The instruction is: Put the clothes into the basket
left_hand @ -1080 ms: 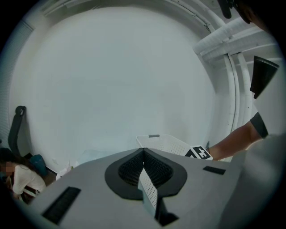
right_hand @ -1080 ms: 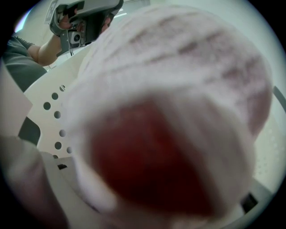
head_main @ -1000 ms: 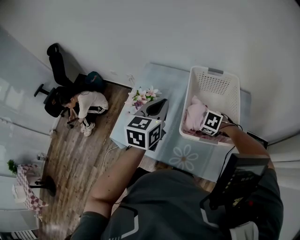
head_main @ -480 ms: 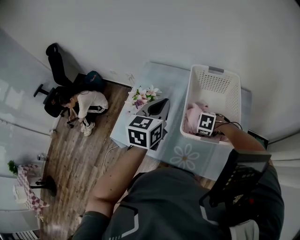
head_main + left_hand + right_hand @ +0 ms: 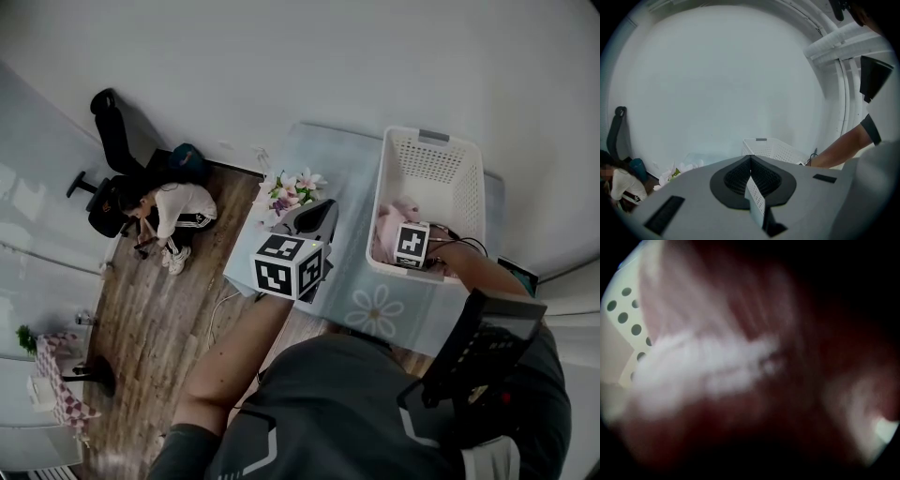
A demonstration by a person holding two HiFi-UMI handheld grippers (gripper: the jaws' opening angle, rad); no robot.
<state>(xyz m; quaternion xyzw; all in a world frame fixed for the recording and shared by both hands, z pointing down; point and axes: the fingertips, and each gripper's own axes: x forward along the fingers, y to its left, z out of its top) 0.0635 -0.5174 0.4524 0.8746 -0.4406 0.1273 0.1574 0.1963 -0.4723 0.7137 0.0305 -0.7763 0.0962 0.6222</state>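
A white perforated laundry basket (image 5: 433, 161) stands on the table, with a pink cloth (image 5: 389, 223) lying in its near half. My right gripper (image 5: 404, 243) is down inside the basket against that cloth, and only its marker cube shows in the head view. Blurred pink cloth (image 5: 712, 362) fills the right gripper view, with the basket wall (image 5: 623, 319) at the left and the jaws hidden. My left gripper (image 5: 314, 217) hovers left of the basket over the table's edge. In the left gripper view its jaws (image 5: 750, 161) are shut and empty, and the basket (image 5: 774, 149) shows beyond.
The table wears a pale blue cloth with a daisy print (image 5: 375, 314). A bunch of flowers (image 5: 289, 193) sits at its far left corner. A person (image 5: 173, 211) crouches on the wooden floor beside an office chair (image 5: 111, 131). The wall runs behind the table.
My right gripper has sunk lower into the basket and the pink cloth has settled down with it. The left gripper has barely moved.
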